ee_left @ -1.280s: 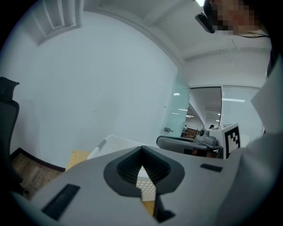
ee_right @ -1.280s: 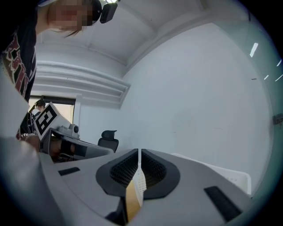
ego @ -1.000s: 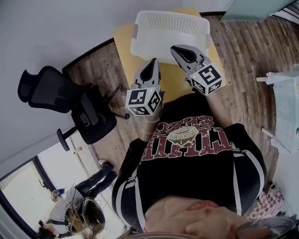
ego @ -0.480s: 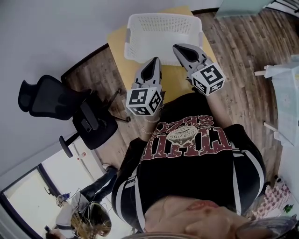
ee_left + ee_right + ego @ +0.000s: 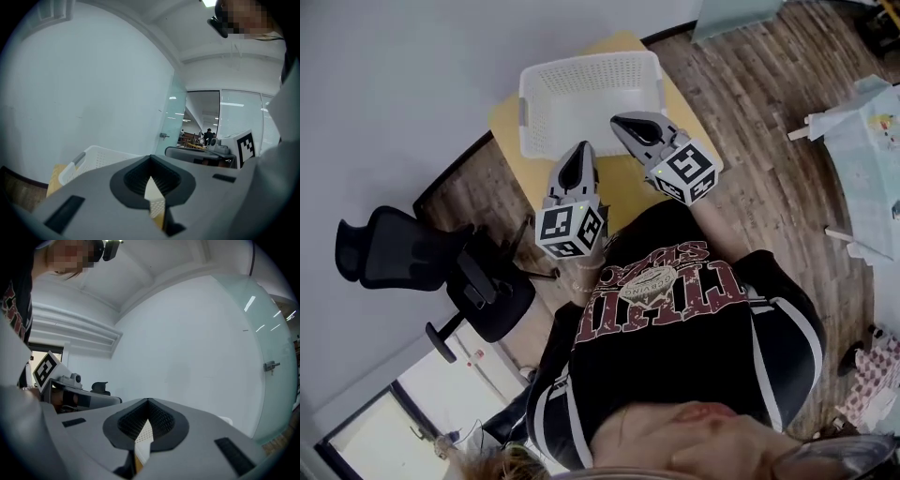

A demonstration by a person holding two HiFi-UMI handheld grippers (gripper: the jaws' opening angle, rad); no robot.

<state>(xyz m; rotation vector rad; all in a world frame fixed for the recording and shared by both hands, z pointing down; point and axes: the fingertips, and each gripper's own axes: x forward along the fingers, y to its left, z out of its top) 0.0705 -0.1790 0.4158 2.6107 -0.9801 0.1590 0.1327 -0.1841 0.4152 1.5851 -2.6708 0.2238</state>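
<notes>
Print is scant: black-and-white square markers on each gripper's cube, and maroon lettering on the person's black shirt (image 5: pixel 675 291), upside down in the head view and not legible. At far left a black office chair (image 5: pixel 403 258) stands on a wood-plank floor (image 5: pixel 750 112). The left gripper (image 5: pixel 581 150), grey moulded plastic with dark ribbed pads, has its jaws pressed together on nothing; in the head view its tip shows at the near edge of the basket (image 5: pixel 581 103). That basket, white perforated plastic and rectangular, rests on a yellow table (image 5: pixel 626 187). The right gripper (image 5: pixel 620 121), built alike, is likewise closed and empty, its tip showing against the basket's near-right corner.
</notes>
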